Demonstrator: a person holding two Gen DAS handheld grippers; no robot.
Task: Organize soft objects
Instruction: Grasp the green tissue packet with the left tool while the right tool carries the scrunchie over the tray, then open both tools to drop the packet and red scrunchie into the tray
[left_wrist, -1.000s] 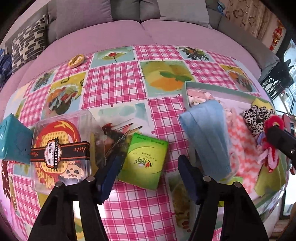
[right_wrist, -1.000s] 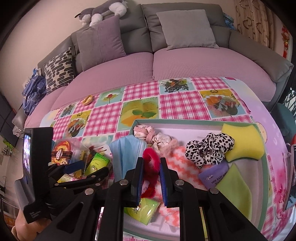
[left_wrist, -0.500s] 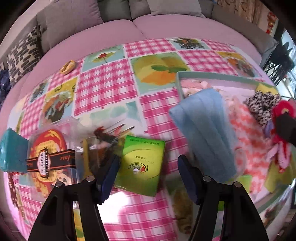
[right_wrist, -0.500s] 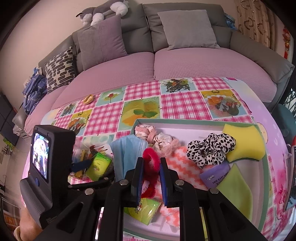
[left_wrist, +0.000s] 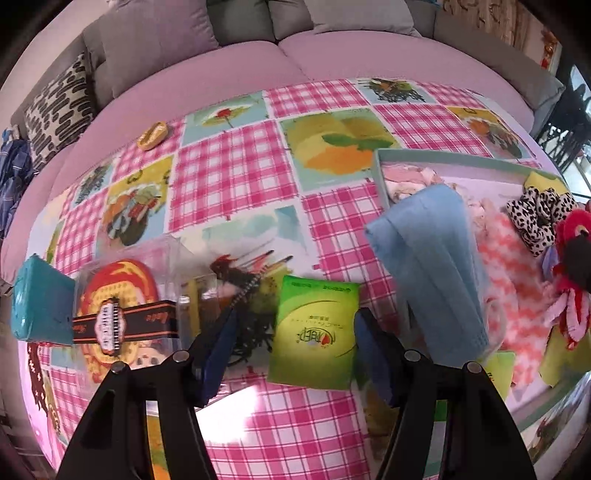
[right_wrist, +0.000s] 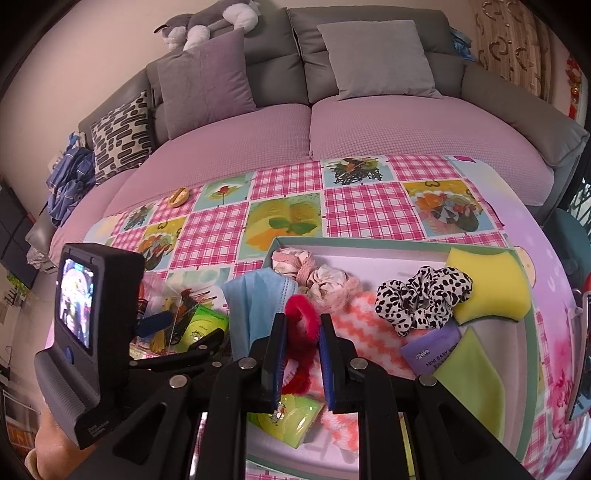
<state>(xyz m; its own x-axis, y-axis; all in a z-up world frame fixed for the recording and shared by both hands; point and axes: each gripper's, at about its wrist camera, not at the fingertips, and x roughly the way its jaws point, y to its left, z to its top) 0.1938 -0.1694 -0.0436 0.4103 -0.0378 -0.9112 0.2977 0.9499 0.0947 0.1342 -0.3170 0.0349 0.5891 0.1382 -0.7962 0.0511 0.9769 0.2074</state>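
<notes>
Your right hand-held gripper (right_wrist: 301, 332) pinches a red scrunchie (right_wrist: 303, 317), light and squashy; the left hand-held gripper (left_wrist: 291, 343) gapes empty astride the soft green tissue pack (left_wrist: 316, 332): grip its midsection.

A home living room: a grey sofa (right_wrist: 369, 74) with pink seat covers fills the upper half of the right wrist view, carrying grey cushions (right_wrist: 376, 59), a patterned pillow (right_wrist: 122, 133) at the left and a plush toy (right_wrist: 210, 22) on its backrest at the top. In front of the sofa, in the middle of the frame, a counter wears a pink checked tablecloth (right_wrist: 288, 184) printed with fruit and flowers, and patterned curtains (right_wrist: 517, 44) hang at the upper right.
</notes>
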